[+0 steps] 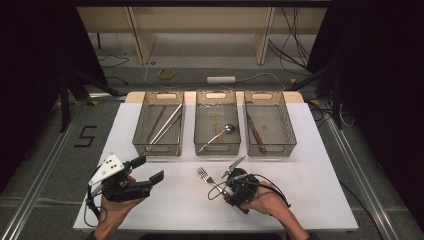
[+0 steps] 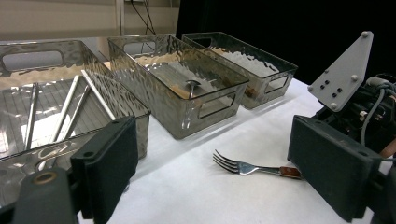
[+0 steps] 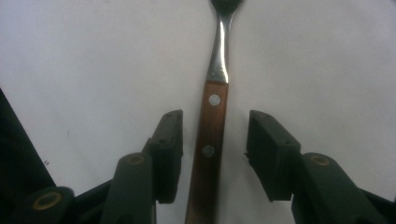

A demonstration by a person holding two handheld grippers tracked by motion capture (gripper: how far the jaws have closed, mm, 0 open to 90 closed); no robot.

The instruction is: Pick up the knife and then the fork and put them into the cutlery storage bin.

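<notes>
Step in hand: pickup of the fork (image 1: pixel 206 177), judged to be the approach just before the grasp.
Fork position: flat on the white table (image 1: pixel 310 165), in front of the middle bin (image 1: pixel 217 148), tines toward the bins.
Right gripper (image 3: pixel 215 154): jaws about half open, straddling the fork's wooden handle; a gap shows on each side, so nothing is gripped yet.
Left gripper (image 2: pixel 212 163): jaws wide apart and empty, held near the table's left front.
Bins: the left bin (image 1: pixel 158 148) holds metal rods, the middle a ladle (image 1: pixel 216 137), the right bin (image 1: pixel 270 148) a wooden-handled utensil.
Next move: close squarely on the handle, then lift; the thin, flat handle could slip or pivot.
</notes>
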